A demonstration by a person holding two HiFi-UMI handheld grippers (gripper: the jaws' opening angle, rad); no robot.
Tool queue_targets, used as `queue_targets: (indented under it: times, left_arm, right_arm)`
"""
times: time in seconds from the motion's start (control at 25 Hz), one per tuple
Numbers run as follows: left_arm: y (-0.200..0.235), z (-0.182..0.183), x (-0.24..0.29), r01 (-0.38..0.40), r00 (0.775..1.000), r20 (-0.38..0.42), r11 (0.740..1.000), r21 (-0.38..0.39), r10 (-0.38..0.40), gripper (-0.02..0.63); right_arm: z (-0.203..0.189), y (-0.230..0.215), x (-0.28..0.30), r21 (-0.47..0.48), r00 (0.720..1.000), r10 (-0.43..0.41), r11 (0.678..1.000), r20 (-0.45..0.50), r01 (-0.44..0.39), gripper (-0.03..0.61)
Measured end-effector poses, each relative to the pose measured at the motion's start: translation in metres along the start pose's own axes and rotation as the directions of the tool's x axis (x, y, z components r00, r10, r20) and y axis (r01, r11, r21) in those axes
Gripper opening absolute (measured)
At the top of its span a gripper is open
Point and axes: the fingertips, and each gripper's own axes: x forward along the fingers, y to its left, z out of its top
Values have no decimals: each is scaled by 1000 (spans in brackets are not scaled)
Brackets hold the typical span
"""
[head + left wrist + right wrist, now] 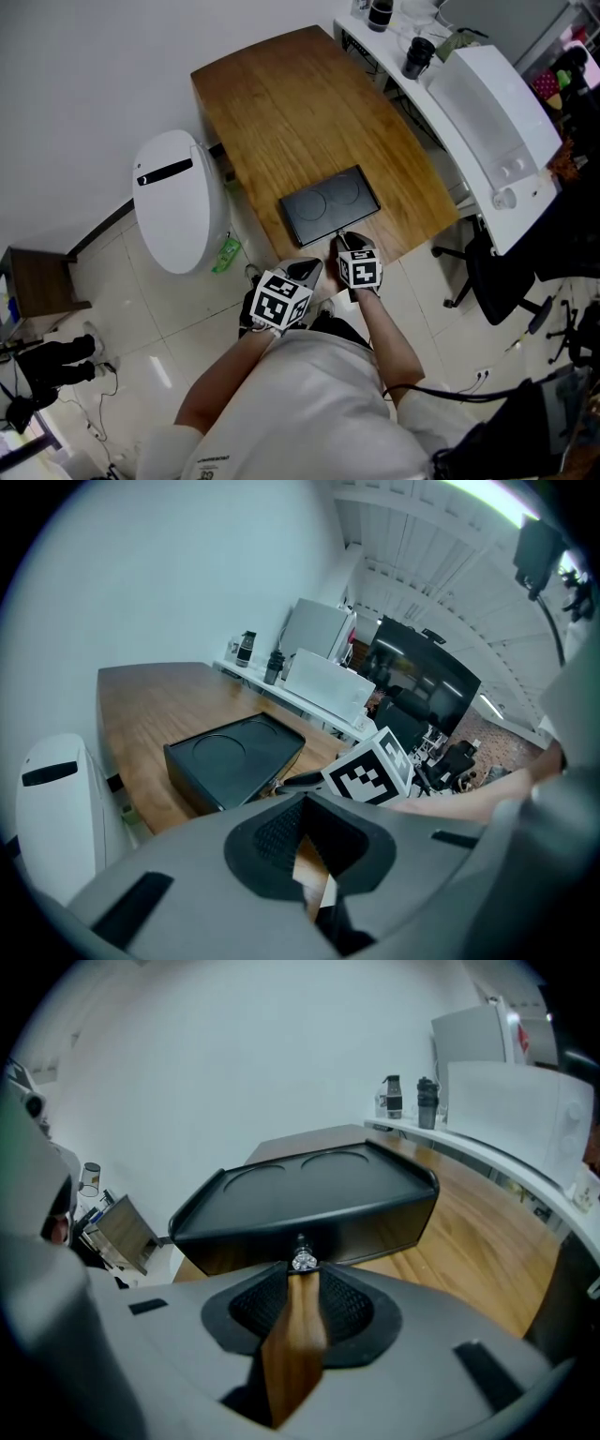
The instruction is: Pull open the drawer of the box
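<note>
A flat black box (pixel 329 204) lies near the front edge of the wooden table (pixel 300 112). In the right gripper view the box (pixel 309 1194) fills the middle, and a small crystal drawer knob (pixel 302 1261) sticks out of its front face. My right gripper (pixel 302 1266) has its jaws closed onto that knob, and the drawer front sits flush with the box. From the head view the right gripper (pixel 340 241) touches the box's near side. My left gripper (pixel 308 270) hangs just off the table edge, left of the right one. Its jaws (pixel 305 803) are shut on nothing.
A white oval appliance (pixel 173 211) stands on the floor left of the table. Along the right runs a white desk with a white machine (pixel 492 112) and dark cups (pixel 418 56). A black office chair (pixel 497 272) sits at the right.
</note>
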Motion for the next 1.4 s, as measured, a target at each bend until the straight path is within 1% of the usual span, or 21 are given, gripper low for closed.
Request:
queue_targets:
  times: [0.2,0.44,0.64,0.68,0.72,0.8,0.96,1.4]
  left_arm:
    - [3,1,1,-3,1000,8,1000,-13,4,0]
    - [7,1,2,-13,1000,5,1000,-23,14,2]
    - [6,-2,4,-13,1000,-2,1000,-20,13,2]
    - [5,-3,4,-13,1000,-3,1000,-20,13,2]
    - [5,-3,4,-13,1000,-3,1000,-19,13,0]
    - [4,-3,3,-14,1000,-4,1000,-20,14,2]
    - [4,-6,2,-18,1000,-6,1000,-22,18,2]
    - [3,-9,1,-31,1000,-5,999,-29,31,1]
  right_arm:
    - [-1,-2,5,4,1000,0,1000,-9,0,91]
    - [3,-3,8,-24,1000,-3,1000,-20,3,89]
    - [5,1,10,-28,1000,9,1000,-20,-9,89]
    - [4,1,10,-29,1000,9,1000,-24,-10,87]
    - [3,1,11,-31,1000,8,999,-27,-9,66]
    - [3,1,11,-36,1000,2,999,-29,-4,58]
    - [2,0,10,-50,999,-12,999,-30,10,55]
    - [-1,0,6,-57,1000,0,998,-27,-1,52]
